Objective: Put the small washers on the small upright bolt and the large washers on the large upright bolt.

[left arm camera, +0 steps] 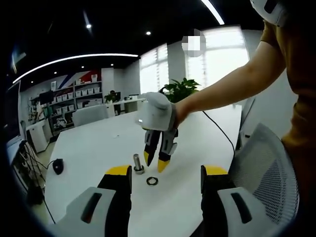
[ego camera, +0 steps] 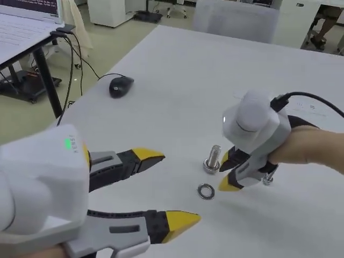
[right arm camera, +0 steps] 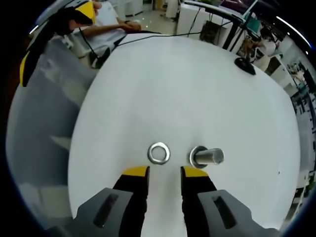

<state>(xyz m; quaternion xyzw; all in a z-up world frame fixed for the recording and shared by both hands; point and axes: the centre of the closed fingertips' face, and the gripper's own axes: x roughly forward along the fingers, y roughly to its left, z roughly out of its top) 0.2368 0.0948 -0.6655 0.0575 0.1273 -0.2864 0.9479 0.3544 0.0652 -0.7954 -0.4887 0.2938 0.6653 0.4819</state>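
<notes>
On the white table [ego camera: 177, 70], my right gripper [ego camera: 224, 173] points tips-down, its jaws slightly parted and empty, close to a loose washer [ego camera: 206, 191] that lies flat just beside the large upright bolt [ego camera: 213, 159]. My left gripper [ego camera: 180, 187] hovers nearer me, jaws spread wide, holding nothing. A small bolt [ego camera: 267, 180] peeks out behind the right gripper.

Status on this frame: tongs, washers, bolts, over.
Left tongs open, empty. Right tongs open, tips down by loose washer beside upright bolt. Nothing in the way.
</notes>
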